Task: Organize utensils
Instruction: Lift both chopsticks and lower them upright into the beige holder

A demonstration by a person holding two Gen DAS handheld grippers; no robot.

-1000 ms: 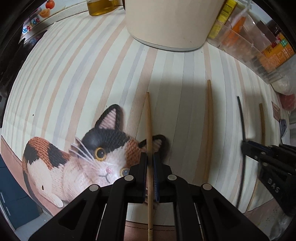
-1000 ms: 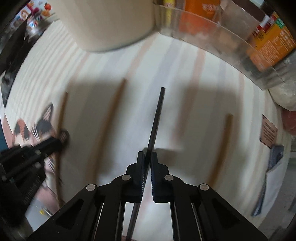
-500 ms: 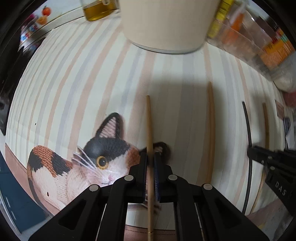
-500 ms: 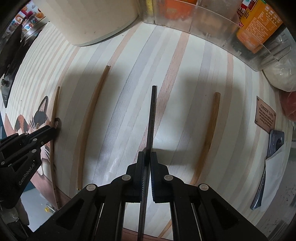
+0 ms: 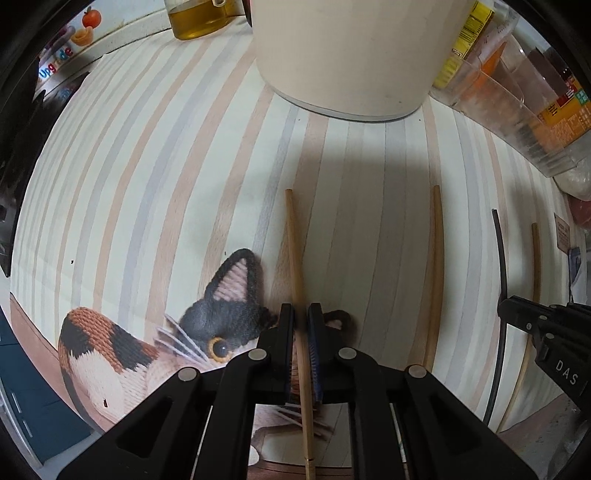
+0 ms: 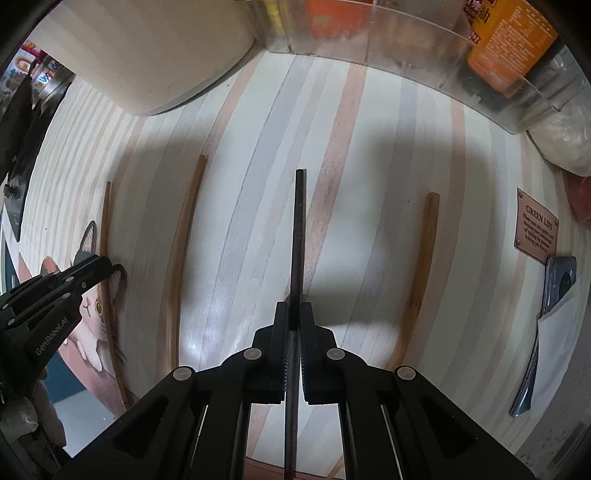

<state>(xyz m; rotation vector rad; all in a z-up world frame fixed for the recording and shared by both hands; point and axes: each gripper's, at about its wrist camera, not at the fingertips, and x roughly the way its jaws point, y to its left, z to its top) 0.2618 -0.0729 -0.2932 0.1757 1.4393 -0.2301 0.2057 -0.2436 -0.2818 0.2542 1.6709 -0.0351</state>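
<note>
My left gripper (image 5: 301, 321) points down and is shut on a light wooden chopstick (image 5: 294, 258) that runs away from me over the cat picture. My right gripper (image 6: 293, 317) is shut on a black chopstick (image 6: 298, 240) close above the striped mat (image 6: 258, 184). Between the two grippers lies a loose wooden chopstick (image 5: 436, 277), also the wooden chopstick (image 6: 181, 251) in the right wrist view. Another wooden chopstick (image 6: 424, 266) lies to the right of the black one. The right gripper (image 5: 517, 310) shows at the left view's right edge, the left gripper (image 6: 99, 266) at the right view's left edge.
A big cream round container (image 5: 351, 55) stands at the far side of the mat. A clear plastic organizer (image 5: 517, 110) with packets curves along the back right. A jar of yellow liquid (image 5: 199, 18) is at the back left. A dark phone (image 6: 557, 288) lies at the right edge.
Both grippers slid a short way across the mat together, each still shut on its chopstick. The right wrist view was blurred a second ago and is sharp now.
</note>
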